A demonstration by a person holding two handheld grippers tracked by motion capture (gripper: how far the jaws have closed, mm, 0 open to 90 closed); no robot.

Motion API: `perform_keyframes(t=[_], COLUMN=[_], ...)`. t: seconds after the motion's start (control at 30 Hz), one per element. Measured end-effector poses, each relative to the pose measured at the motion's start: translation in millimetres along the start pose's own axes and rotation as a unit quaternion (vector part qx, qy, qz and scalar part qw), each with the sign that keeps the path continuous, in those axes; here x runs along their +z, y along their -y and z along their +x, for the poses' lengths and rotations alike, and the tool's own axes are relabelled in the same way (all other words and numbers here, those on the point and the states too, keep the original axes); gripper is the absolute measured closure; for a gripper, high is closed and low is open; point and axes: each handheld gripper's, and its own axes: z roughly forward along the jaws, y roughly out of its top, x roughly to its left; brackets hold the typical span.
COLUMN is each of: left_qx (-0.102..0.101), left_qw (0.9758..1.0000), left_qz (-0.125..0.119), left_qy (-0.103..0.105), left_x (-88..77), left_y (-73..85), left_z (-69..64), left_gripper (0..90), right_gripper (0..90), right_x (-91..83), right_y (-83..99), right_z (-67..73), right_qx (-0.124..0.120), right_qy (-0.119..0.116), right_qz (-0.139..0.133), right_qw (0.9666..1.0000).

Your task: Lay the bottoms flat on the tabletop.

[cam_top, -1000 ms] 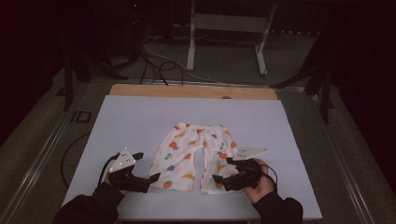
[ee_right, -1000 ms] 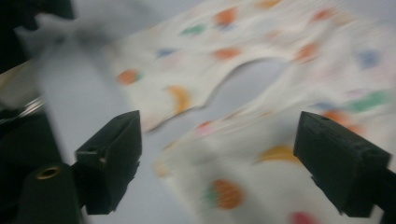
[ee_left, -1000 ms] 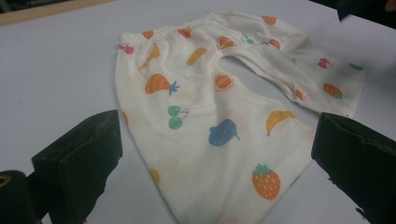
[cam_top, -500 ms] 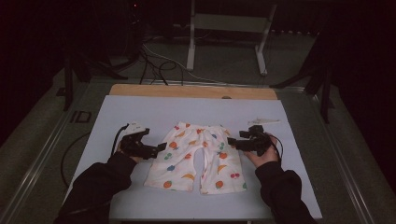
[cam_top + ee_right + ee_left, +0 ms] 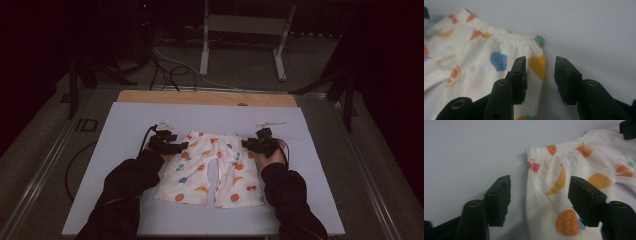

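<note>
Flat on the white surface [image 5: 125, 130] lie fruit-print baby trousers [image 5: 210, 170], waistband away from the person. They look light, soft and limp, best taken at the waistband corners. Left gripper [image 5: 539, 202] and right gripper [image 5: 540, 80] gape there, straddling each side edge. No containers are present.
</note>
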Motion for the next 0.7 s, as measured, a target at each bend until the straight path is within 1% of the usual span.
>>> perform_keyframes(t=[0.03, 0.1, 0.13, 0.17, 0.2, 0.23, 0.27, 0.3, 0.33, 0.43, 0.47, 0.5, 0.53, 0.63, 0.7], left_qx=[0.000, 0.007, 0.007, 0.019, 0.023, 0.025, 0.030, 0.029, 0.030, 0.034, 0.028, 0.026, 0.030, 0.030, 0.028], left_qw=[1.0000, 0.9999, 0.9999, 0.9996, 0.9995, 0.9993, 0.9990, 0.9990, 0.9989, 0.9987, 0.9989, 0.9991, 0.9989, 0.9989, 0.9987], left_qz=[0.000, 0.003, 0.003, 0.007, 0.009, 0.015, 0.012, 0.012, 0.013, 0.014, 0.016, 0.018, 0.017, 0.015, 0.018], left_qy=[0.000, -0.008, -0.008, -0.019, -0.022, -0.024, -0.030, -0.032, -0.033, -0.034, -0.033, -0.027, -0.031, -0.033, -0.038], left_x=[0.0, 6.4, 6.4, 9.7, 11.6, 13.3, 14.0, 14.3, 14.7, 15.4, 15.4, 15.7, 16.0, 16.5, 16.3], left_y=[0.0, 0.8, 0.8, 2.0, 3.2, 4.7, 5.7, 5.6, 5.5, 5.3, 4.4, 4.0, 3.9, 4.0, 2.9], left_z=[0.0, -0.3, -0.3, -1.0, -0.8, -0.4, -0.5, -0.7, -1.4, -2.6, -1.8, -1.7, -2.5, -3.6, -4.1], left_gripper=[41.8, 46.8, 50.7, 52.5, 54.1, 58.0, 59.0, 62.3, 64.3, 75.1, 81.4, 86.6, 89.0, 90.0, 90.0], right_gripper=[62.2, 66.4, 66.4, 70.8, 73.9, 77.4, 79.3, 85.1, 87.2, 88.9, 89.2, 89.4, 89.6, 89.9, 90.0], right_x=[0.0, 5.9, 5.9, 9.3, 10.5, 10.5, 10.7, 10.7, 10.8, 11.2, 11.7, 11.7, 11.7, 11.8, 12.0], right_y=[0.0, 2.3, 2.3, 4.5, 5.3, 6.1, 6.0, 5.7, 5.6, 4.6, 3.5, 3.2, 3.1, 2.9, 2.6], right_z=[0.0, 4.6, 4.6, 7.8, 8.6, 10.1, 10.3, 9.7, 9.5, 10.1, 11.5, 12.1, 12.2, 12.3, 12.5], right_qx=[0.000, -0.024, -0.024, -0.043, -0.049, -0.059, -0.062, -0.059, -0.057, -0.057, -0.060, -0.060, -0.063, -0.063, -0.062], right_qy=[0.000, 0.014, 0.014, 0.033, 0.038, 0.049, 0.053, 0.053, 0.052, 0.054, 0.057, 0.060, 0.062, 0.062, 0.062], right_qz=[0.000, 0.015, 0.015, 0.025, 0.028, 0.025, 0.025, 0.026, 0.026, 0.030, 0.032, 0.034, 0.035, 0.035, 0.034], right_qw=[1.0000, 0.9995, 0.9995, 0.9982, 0.9977, 0.9968, 0.9963, 0.9965, 0.9967, 0.9965, 0.9960, 0.9958, 0.9955, 0.9955, 0.9955])
